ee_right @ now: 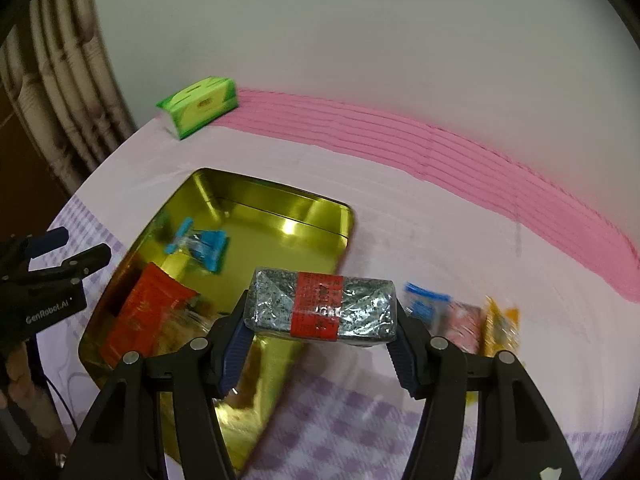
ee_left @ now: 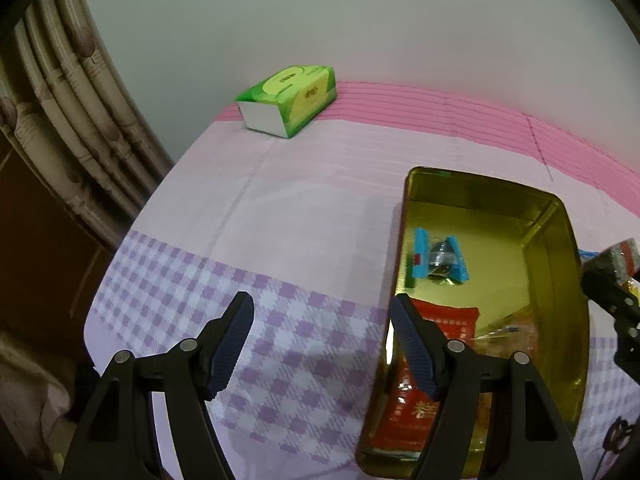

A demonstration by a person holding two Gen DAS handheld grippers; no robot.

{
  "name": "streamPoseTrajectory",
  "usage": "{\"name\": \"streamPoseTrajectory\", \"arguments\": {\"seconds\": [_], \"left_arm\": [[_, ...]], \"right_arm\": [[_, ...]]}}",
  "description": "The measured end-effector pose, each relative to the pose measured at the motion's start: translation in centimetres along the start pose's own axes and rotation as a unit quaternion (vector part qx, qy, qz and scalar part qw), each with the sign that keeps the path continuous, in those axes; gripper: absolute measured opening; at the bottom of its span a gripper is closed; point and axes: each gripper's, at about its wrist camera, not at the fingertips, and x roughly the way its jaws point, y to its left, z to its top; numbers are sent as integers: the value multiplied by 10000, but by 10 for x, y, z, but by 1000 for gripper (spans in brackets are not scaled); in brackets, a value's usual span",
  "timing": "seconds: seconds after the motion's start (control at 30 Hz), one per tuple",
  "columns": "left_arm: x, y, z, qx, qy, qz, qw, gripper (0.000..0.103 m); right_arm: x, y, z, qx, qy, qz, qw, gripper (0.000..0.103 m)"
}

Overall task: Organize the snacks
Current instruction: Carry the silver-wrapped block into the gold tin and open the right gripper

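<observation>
A gold tin (ee_left: pixel 560 264) (ee_right: pixel 256 196) lies open on the pink and purple cloth. Inside it are a blue-ended wrapped candy (ee_left: pixel 440 258) (ee_right: pixel 202 246), a red packet (ee_left: pixel 416 408) (ee_right: pixel 144 308) and a clear bag of snacks. My right gripper (ee_right: pixel 320 328) is shut on a silver foil block with a red band (ee_right: pixel 320 306), held above the tin's right edge; the block also shows at the right edge of the left wrist view (ee_left: pixel 622 258). My left gripper (ee_left: pixel 320 340) is open and empty over the cloth, at the tin's left rim. Blue, pink and yellow packets (ee_right: pixel 464 316) lie right of the tin.
A green tissue pack (ee_left: pixel 288 98) (ee_right: pixel 200 106) sits at the table's far left by the white wall. A curtain (ee_left: pixel 60 100) hangs at the left, past the table edge. The left gripper also shows in the right wrist view (ee_right: pixel 60 256).
</observation>
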Motion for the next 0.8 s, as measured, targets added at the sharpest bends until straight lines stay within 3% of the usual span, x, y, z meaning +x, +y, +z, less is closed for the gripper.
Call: {"name": "streamPoseTrajectory", "arguments": {"seconds": [0.4,0.8], "left_arm": [[8,23,3,-435,123,32,9990,75],[11,25,2,-485,187,17,9986,75]], "right_arm": [[45,31,14,-270,335,69,9990,58],[68,38,10,-348,601,44,9976,58]]}}
